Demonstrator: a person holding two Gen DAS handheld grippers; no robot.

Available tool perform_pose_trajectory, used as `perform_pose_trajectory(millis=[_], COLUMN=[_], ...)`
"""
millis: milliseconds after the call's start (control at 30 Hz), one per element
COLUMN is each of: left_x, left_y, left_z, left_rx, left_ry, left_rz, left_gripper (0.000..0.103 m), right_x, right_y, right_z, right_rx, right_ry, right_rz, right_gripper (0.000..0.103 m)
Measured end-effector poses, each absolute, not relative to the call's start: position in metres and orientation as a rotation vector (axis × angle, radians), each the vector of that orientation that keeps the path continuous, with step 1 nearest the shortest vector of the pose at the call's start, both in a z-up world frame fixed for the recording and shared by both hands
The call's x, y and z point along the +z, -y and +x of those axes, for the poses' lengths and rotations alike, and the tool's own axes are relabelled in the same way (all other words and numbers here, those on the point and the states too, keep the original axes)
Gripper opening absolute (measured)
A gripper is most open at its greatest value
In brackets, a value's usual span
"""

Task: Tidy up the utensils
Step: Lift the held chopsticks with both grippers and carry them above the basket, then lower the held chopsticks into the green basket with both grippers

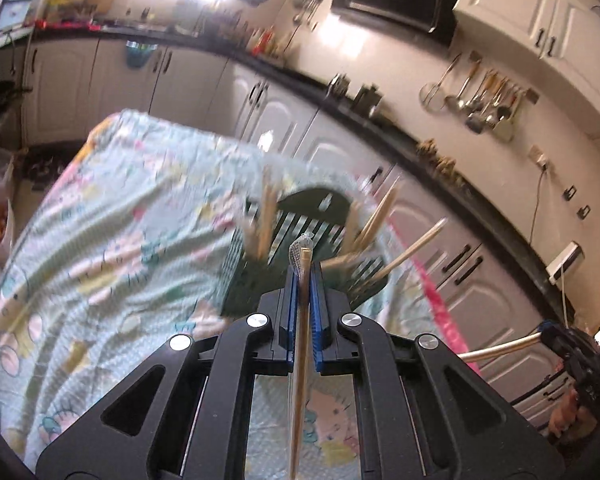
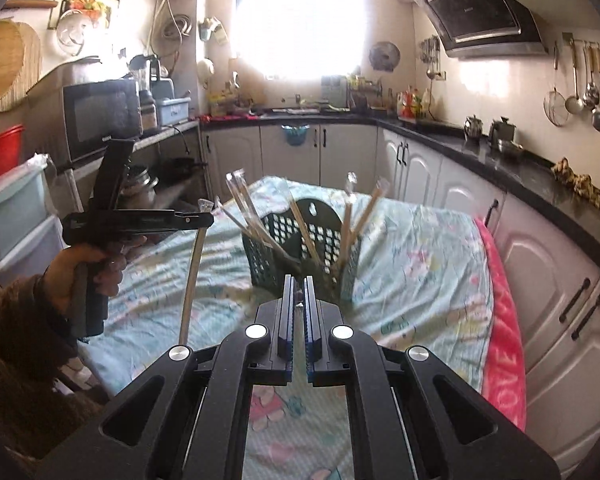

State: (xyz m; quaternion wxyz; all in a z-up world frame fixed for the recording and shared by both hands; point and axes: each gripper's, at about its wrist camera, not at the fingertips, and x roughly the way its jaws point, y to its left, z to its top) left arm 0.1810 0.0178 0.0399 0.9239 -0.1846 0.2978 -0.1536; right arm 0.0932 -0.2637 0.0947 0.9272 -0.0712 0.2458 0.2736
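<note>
A dark green perforated basket [image 2: 300,248] stands on the table with several wrapped chopsticks [image 2: 242,200] leaning in it. The same basket [image 1: 300,232] shows blurred in the left wrist view. My left gripper [image 1: 305,270] is shut on a wrapped chopstick pair [image 1: 300,360] that runs back along its fingers. In the right wrist view the left gripper [image 2: 208,216] is raised left of the basket, its chopstick pair [image 2: 192,272] hanging down. My right gripper [image 2: 299,280] is shut just before the basket. The left wrist view shows the right gripper [image 1: 542,334] holding a chopstick [image 1: 500,347] that sticks out sideways.
A floral cloth [image 2: 420,264] covers the table, with a pink towel [image 2: 504,340] along its right edge. White cabinets [image 2: 540,280] and a black counter run close on the right. Plastic drawers [image 2: 12,216] and a microwave [image 2: 100,116] stand at the left. A hand [image 2: 88,268] in a brown sleeve grips the left handle.
</note>
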Motion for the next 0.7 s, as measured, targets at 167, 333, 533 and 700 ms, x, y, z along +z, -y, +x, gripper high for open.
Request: perform_pose_trajectory(millis=[167, 333, 533, 700], left_x=[0.076, 0.107, 0.147, 0.174], left_y=[-0.021, -0.023, -0.02, -0.018], left_z=[0.173, 0.171, 0.176, 0.183], left_rx=[-0.321, -0.315, -0.297, -0.283], left_ry=[-0.512, -0.432, -0.338, -0.272], left_rz=[-0.365, -0.346, -0.317, -0.3], left_gripper=[0.003, 0.003, 0.003, 0.003], right_x=[0.113, 0.133, 0.161, 0.186], right_y=[0.25, 0.239, 0.229, 0.226], right_z=[0.097, 0.104, 0.11, 0.123], right_rx=[0.577, 0.589, 0.594, 0.585], right_ry=[-0.472, -0.442, -0.387, -0.345], right_rz=[-0.155, -0.15, -0.148, -0.138], right_gripper=[0.004, 0.004, 0.004, 0.004])
